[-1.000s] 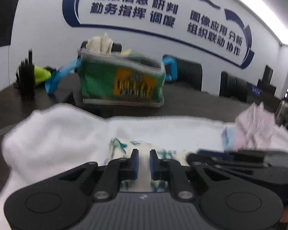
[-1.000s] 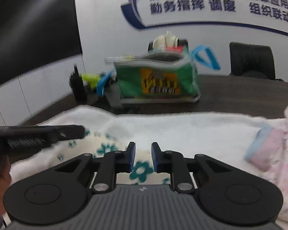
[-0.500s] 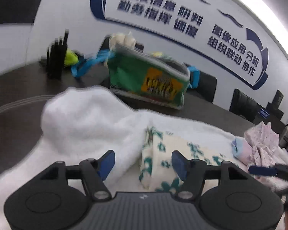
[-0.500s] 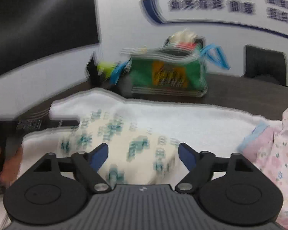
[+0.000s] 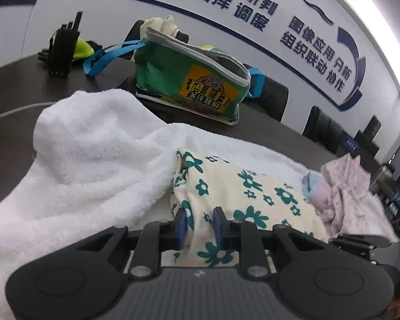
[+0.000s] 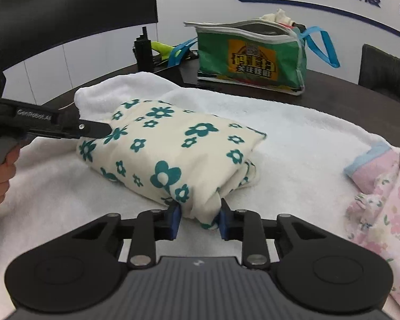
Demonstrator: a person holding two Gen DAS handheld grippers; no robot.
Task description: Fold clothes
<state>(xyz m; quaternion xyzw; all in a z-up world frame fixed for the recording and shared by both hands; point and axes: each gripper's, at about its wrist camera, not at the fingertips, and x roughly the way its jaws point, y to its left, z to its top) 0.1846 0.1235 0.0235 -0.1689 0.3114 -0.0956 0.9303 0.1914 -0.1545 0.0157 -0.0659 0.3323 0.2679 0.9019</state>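
A folded cream garment with teal flowers (image 6: 173, 149) lies on a white towel (image 6: 293, 122); it also shows in the left wrist view (image 5: 240, 194). My left gripper (image 5: 199, 225) is shut on the garment's near left edge, and it shows from the side in the right wrist view (image 6: 93, 130). My right gripper (image 6: 198, 220) is shut on a bunched near corner of the same garment. A pink floral garment (image 6: 386, 200) lies crumpled at the right, also seen in the left wrist view (image 5: 344, 186).
A green zip bag (image 6: 250, 58) with blue straps stands on the dark table (image 6: 333, 88) behind the towel. A black radio (image 6: 142, 50) and a yellow-green item stand at the back left. Black chairs (image 5: 322, 130) line the far side. The towel is bunched up at the left (image 5: 93, 144).
Both grippers opened half a second ago and have closed again on the flowered garment's near edges. The cameras have moved lower and closer to it.
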